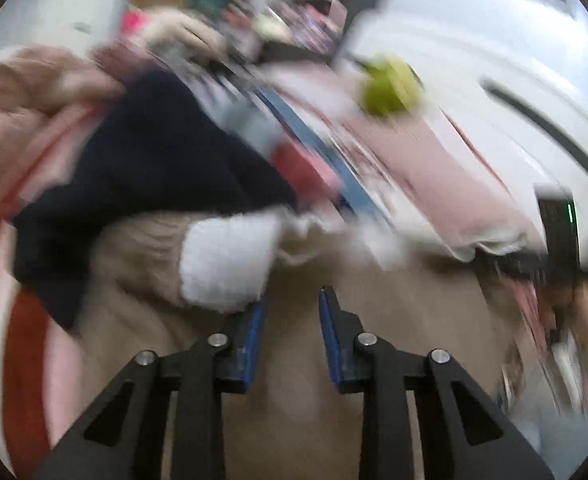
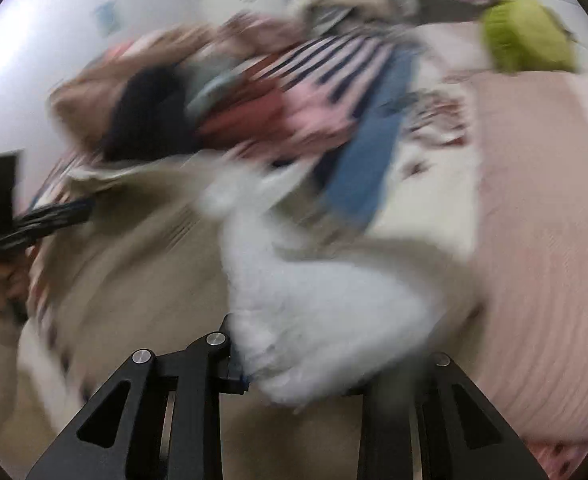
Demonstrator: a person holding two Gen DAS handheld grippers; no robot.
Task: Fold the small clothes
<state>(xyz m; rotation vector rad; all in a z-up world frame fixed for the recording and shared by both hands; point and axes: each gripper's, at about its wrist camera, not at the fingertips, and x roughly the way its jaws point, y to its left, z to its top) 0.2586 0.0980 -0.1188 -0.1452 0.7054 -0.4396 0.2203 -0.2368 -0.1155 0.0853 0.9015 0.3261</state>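
Both views are motion-blurred. A beige garment point(image 1: 333, 320) with a fluffy white cuff point(image 1: 224, 260) lies under my left gripper point(image 1: 292, 340), whose blue-padded jaws stand open and empty just right of the cuff. In the right wrist view the same beige garment point(image 2: 142, 280) spreads at left. Its fluffy white part point(image 2: 325, 320) bunches between my right gripper's fingers point(image 2: 301, 364) and hides the right pad. Whether the jaws are closed on it cannot be told. The left gripper also shows at far left in the right wrist view point(image 2: 54, 216).
A pile of clothes lies behind: a dark navy piece point(image 1: 146, 168), a red piece point(image 2: 246, 116), a striped piece point(image 2: 333, 64) and a blue strip point(image 2: 369, 148). A pink bedcover point(image 2: 541, 240) stretches right. A green soft object point(image 2: 529, 36) sits at the back.
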